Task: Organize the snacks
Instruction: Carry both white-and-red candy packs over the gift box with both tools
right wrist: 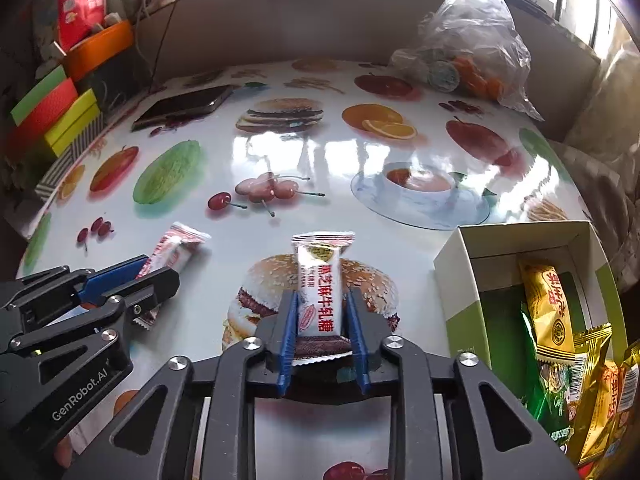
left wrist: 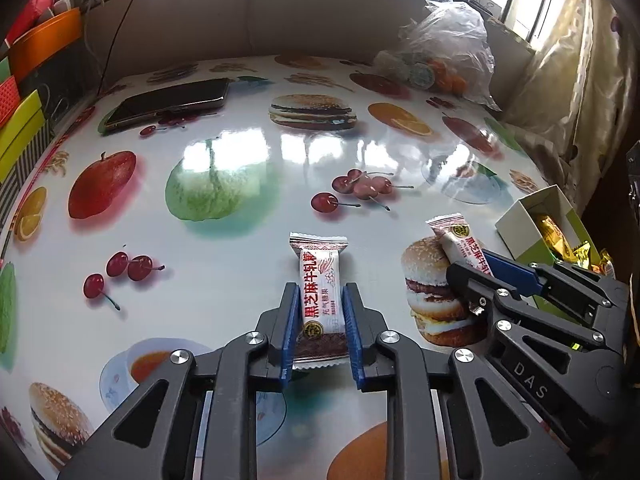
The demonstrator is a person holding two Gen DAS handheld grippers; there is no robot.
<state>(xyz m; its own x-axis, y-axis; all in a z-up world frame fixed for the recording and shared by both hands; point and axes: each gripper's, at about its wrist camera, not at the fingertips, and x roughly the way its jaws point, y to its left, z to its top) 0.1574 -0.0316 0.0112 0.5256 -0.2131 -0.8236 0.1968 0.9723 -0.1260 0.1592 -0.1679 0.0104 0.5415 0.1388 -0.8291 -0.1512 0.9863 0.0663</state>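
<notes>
L gripper (left wrist: 320, 320) pinching white candy (left wrist: 320, 292), low over table (left wrist: 240, 240). R gripper (right wrist: 322, 326) pinching 2nd candy (right wrist: 319, 280), above burger pic. Box (right wrist: 460, 280) w/ gold packs (right wrist: 546, 312) at right, near R gripper. Phone (left wrist: 172, 100) + bag (left wrist: 448, 48) at far side.

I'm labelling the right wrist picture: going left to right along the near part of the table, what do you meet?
left hand-held gripper with its white candy bar → right hand-held gripper shut on another white candy bar → open box → gold snack packets
</notes>
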